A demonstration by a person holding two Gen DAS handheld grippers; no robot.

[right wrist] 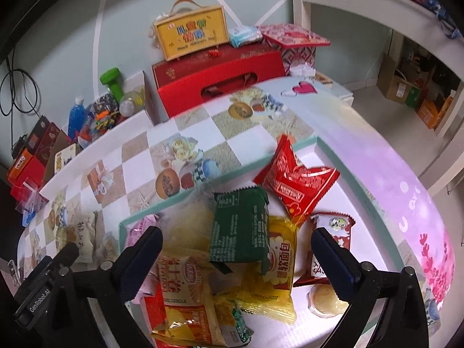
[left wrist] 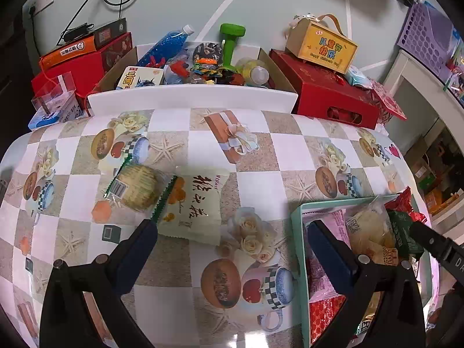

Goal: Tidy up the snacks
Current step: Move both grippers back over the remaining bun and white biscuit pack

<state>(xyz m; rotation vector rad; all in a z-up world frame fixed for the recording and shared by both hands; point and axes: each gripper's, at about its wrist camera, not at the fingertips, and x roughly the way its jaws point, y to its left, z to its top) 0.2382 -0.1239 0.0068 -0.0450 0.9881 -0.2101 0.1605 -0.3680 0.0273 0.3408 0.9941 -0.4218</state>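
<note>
Left wrist view gives me the two snacks not yet boxed: a round cake in clear wrap point(left wrist: 138, 187) and, touching its right edge, a pale packet with black writing point(left wrist: 195, 203), both on the checked tablecloth point(left wrist: 293, 150), apart from the mint-rimmed box point(left wrist: 298, 261) on the right. My left gripper point(left wrist: 232, 232) hangs with its jaws spread as wide as they go and empty — one finger point(left wrist: 145, 237) just at the packet's near corner, the other over the box. I'd slide left to centre on one packet only, come down and pinch across its body, not the crimped seam. My right gripper point(right wrist: 236, 246) is over the box, jaws just as wide, holding nothing — a green packet point(right wrist: 240, 226) and a yellow bread bag point(right wrist: 278, 258) lie between its fingers, unpressed.
</note>
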